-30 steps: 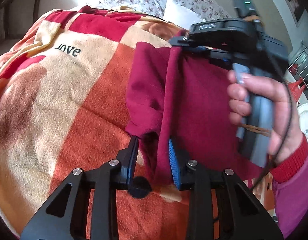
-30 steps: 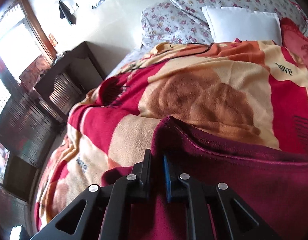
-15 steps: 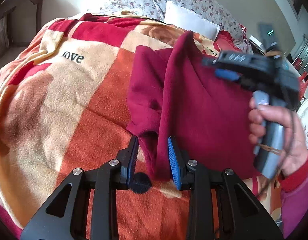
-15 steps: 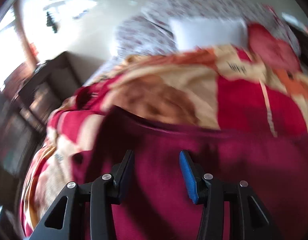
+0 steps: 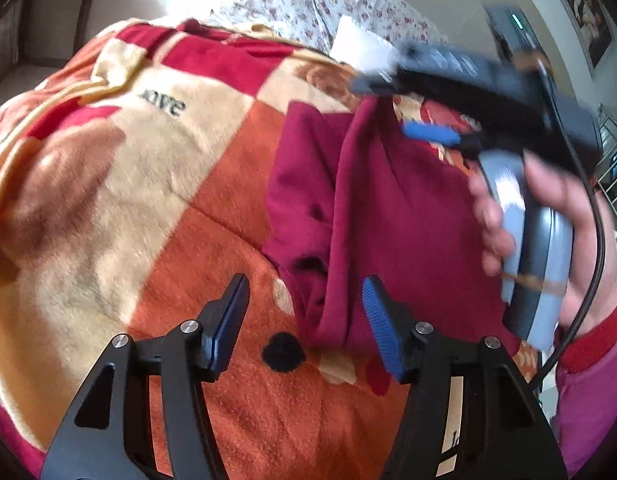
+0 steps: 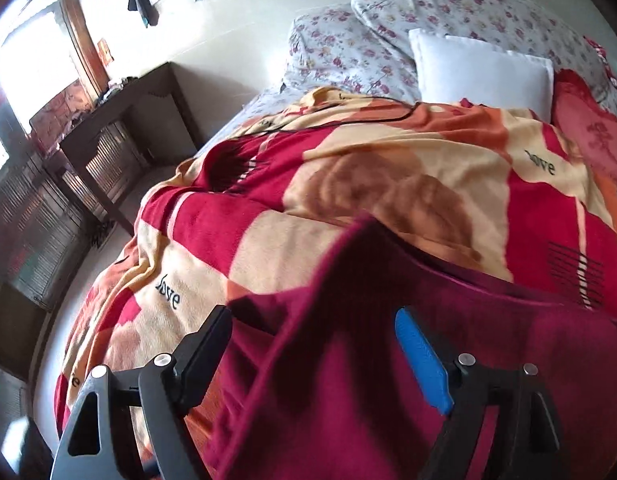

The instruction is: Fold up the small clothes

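Both black two-finger grippers, left (image 5: pixel 304 312) and right (image 6: pixel 314 354), are spread wide over the dark red fleece garment (image 5: pixel 388 216), which lies on the red-orange checked blanket (image 5: pixel 120 184).

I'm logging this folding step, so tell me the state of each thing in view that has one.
left claw: open, holding nothing.
right claw: open, holding nothing.
maroon garment: partly folded, one raised crease, lying on the blanket.
blanket: spread over the bed, rumpled.
white pillow: propped against the floral pillows.
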`<state>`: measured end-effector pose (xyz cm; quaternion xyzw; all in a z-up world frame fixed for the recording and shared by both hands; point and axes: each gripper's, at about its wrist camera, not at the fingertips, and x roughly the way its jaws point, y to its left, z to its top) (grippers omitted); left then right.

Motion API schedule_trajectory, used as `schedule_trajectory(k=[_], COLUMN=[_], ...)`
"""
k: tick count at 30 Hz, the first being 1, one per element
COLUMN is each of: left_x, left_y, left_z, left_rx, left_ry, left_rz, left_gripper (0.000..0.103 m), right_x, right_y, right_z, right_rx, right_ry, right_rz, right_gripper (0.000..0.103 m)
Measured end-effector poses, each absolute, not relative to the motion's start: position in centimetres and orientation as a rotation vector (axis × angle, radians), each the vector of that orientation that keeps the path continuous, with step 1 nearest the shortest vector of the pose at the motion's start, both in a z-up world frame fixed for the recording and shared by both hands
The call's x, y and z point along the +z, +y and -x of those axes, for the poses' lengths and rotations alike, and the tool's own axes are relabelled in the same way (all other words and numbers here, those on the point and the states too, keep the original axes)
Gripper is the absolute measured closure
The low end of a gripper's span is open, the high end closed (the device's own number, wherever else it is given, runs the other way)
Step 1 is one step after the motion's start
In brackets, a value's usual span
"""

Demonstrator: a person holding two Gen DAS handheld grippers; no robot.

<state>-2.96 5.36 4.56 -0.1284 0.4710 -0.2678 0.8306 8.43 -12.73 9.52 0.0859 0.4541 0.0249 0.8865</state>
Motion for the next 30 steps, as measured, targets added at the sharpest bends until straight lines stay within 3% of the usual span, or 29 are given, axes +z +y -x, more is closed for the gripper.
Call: schedule_trajectory(k=[6, 10, 14, 18, 26, 27, 29, 30], left_x=[2.6, 2.2, 2.2, 2.0, 2.0, 2.1, 2.2, 2.3], left_y=[4.8, 4.6, 4.2, 4.3, 2.9, 2.7, 2.3, 2.3], left_z=[2.5, 2.4, 2.4, 2.3, 3.7, 3.7, 3.6, 3.4], left_rx=[-0.562, -0.572, -0.577, -0.580, -0.561, -0.560, -0.563, -0.566], left_ry=[1.043, 1.027, 1.026, 1.016, 1.005, 1.006, 1.010, 1.011], left_rz=[0.271, 0.270, 0.271, 0.283, 0.251, 0.247, 0.244, 0.245], left_gripper=[0.044, 0.040, 0.040, 0.039, 0.037, 0.037, 0.034, 0.032], right_x=[6.0, 4.9, 4.7, 6.0, 3.1, 3.1, 4.0, 4.7], right_y=[-9.6, -8.3, -7.8, -8.5, -5.5, -5.5, -6.6, -7.6], right_z=[-11.9, -12.4, -12.1, -11.4, -11.8, -11.4, -10.6, -10.1], right_rx=[-0.034, -0.075, -0.094, -0.005, -0.064, -0.058, -0.053, -0.044], right_ry=[1.114, 1.108, 1.107, 1.074, 1.123, 1.105, 1.061, 1.040], right_rz=[-0.070, 0.022, 0.060, -0.081, 0.204, 0.217, 0.192, 0.157], right_gripper=[0.021, 0.010, 0.008, 0.007, 0.000, 0.005, 0.028, 0.051])
